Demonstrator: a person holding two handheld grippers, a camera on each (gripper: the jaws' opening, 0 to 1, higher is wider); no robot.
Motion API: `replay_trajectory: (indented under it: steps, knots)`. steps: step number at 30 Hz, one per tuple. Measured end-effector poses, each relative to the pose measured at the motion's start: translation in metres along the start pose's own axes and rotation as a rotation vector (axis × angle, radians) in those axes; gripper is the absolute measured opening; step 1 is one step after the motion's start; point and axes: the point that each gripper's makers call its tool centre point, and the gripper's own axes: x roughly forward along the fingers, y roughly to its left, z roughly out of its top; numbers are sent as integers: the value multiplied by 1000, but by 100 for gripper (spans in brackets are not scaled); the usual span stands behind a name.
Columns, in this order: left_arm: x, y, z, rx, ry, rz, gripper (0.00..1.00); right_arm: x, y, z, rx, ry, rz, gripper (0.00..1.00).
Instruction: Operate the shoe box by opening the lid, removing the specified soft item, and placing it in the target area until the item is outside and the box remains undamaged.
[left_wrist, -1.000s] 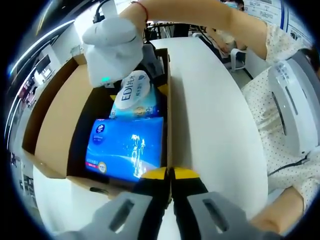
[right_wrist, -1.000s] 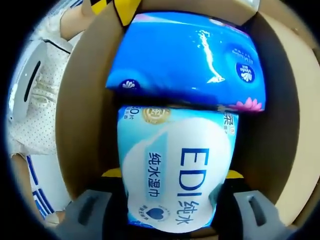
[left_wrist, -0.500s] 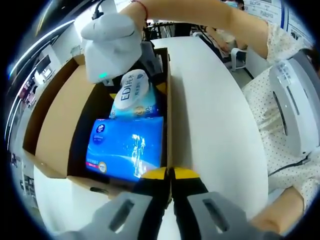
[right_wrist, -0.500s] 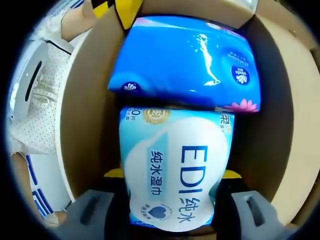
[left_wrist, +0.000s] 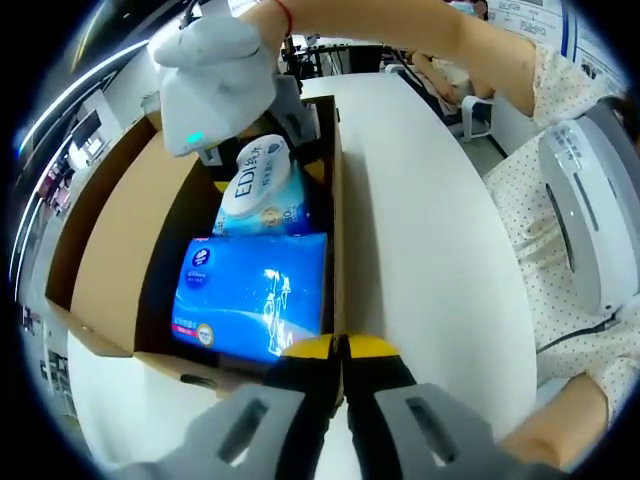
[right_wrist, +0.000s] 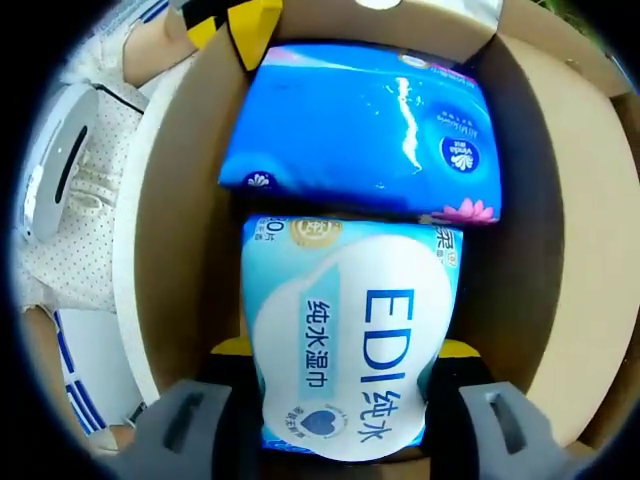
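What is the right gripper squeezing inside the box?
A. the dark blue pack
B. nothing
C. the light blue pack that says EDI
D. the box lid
C. In the right gripper view the right gripper has a jaw on each side of the light blue EDI pack, while the dark blue pack lies beyond it in the shoe box.

Left gripper view is looking along the open shoe box (left_wrist: 110, 270) from its near end; right gripper view is facing back from 12 o'clock, close in, both sharing the box's inside.
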Motion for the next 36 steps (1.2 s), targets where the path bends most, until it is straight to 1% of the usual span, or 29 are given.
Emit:
replay_trajectory:
  steps: [6, 20, 22, 26, 31, 36]
  knots:
    - [0, 0, 0, 1, 1, 2, 2, -18, 0, 4, 1, -10, -8, 65]
    - [0, 0, 0, 6, 6, 8, 2, -66, -9, 4, 13, 2, -86, 64]
    - [0, 0, 0, 6, 6, 8, 2, -76, -10, 2, 17, 7, -97, 65]
    - [0, 0, -1, 6, 7, 8, 2, -87, -7, -4, 28, 19, -102, 65]
    - [0, 0, -1, 8, 9, 11, 2, -93, -6, -16, 42, 38, -118, 63]
    - [0, 0, -1, 9, 9, 11, 2, -89, 2, -29, 65, 72, -93, 62]
